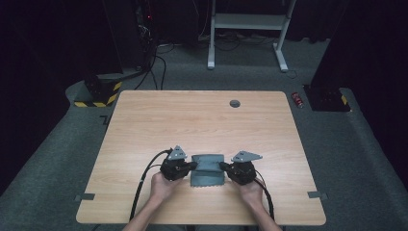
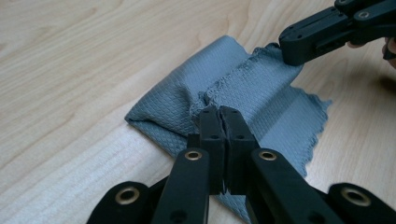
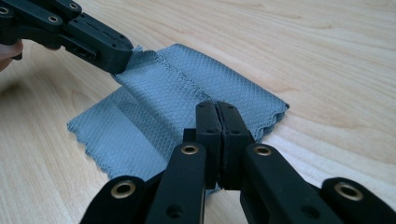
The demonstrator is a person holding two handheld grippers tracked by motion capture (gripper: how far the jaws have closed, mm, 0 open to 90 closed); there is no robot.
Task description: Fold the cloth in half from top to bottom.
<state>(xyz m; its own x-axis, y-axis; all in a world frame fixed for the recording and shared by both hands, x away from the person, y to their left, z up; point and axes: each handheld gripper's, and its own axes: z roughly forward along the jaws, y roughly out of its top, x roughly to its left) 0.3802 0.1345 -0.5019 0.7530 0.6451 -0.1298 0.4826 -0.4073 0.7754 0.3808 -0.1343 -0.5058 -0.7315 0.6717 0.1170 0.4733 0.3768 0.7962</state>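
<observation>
Two grippers hold one grey cloth (image 1: 208, 169) on a wooden table (image 1: 202, 120). The cloth lies near the person's edge of the table, right between the two hands. It is folded and a bit bunched up in the middle, with a wavy, zigzag edge on the side close to the person.

The left gripper (image 1: 193, 165) pinches the left side of the cloth. Its jaws are squeezed tight together on a bit of the cloth, as the left gripper view shows (image 2: 219, 112). The right gripper (image 1: 222, 165) pinches the right side the same way, with its jaws pressed tight on the cloth edge (image 3: 217, 108).

Both grippers point at each other across the cloth. A small round grey cap (image 1: 235, 103) sits in the table top, far from the cloth.
</observation>
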